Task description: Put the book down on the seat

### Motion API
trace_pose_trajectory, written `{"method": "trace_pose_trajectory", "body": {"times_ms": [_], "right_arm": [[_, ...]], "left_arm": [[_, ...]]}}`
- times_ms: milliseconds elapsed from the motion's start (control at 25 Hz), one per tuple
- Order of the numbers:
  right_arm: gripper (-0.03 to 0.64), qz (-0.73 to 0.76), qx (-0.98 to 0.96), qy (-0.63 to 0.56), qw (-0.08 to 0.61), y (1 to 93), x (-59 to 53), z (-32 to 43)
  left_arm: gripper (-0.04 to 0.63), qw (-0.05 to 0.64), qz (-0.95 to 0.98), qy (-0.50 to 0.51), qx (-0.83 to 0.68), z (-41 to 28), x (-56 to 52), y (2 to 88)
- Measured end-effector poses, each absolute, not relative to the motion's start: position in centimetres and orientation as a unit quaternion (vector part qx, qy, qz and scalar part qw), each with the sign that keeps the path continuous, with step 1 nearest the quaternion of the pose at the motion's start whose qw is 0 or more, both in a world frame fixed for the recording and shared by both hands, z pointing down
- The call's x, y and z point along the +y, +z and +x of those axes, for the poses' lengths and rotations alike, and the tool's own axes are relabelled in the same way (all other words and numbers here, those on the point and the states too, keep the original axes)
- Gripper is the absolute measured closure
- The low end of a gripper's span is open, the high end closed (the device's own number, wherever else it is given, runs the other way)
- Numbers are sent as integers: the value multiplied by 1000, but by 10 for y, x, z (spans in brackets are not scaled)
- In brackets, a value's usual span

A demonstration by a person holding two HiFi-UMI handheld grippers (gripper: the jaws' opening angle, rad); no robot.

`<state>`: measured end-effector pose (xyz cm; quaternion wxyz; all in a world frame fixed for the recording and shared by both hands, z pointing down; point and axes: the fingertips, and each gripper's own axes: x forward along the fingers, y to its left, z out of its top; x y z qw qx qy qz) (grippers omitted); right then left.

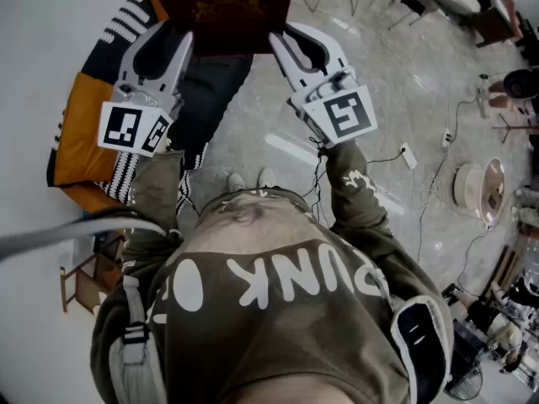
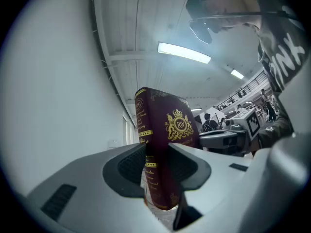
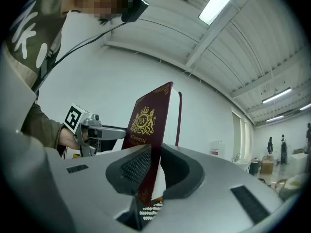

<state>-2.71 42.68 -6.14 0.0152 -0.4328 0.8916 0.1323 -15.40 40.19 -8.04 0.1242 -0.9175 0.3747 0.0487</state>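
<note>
A dark red hardback book [image 1: 223,11] with a gold crest is held in the air between both grippers. My left gripper [image 1: 166,40] is shut on its spine edge, and the thick spine fills the jaws in the left gripper view [image 2: 158,166]. My right gripper [image 1: 301,45] is shut on the opposite edge, its pads pinching the cover [image 3: 153,171]. The book [image 2: 167,130] stands upright above the jaws in both gripper views [image 3: 148,125]. Below and to the left lies the seat [image 1: 80,133], orange with black and white striped cloth and a dark middle part.
A white wall runs along the left. The grey floor at right carries cables, a power strip [image 1: 408,155] and a round fan-like device [image 1: 480,192]. A small wooden stool [image 1: 84,280] stands at lower left. Chairs and tables sit at the far top right.
</note>
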Motion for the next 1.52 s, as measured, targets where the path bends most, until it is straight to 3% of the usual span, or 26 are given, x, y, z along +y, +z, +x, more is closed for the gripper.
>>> {"method": "trace_pose_trajectory", "body": {"times_ms": [800,1520], "right_arm": [[535,-433,893,119,17,-50,416,-24],[535,-420,904,85,11,3,337,51]], "left_arm": [[472,113,-919,38,375,-151,393,-62],[472,75,-918,4,389,-77,316,-6]]}}
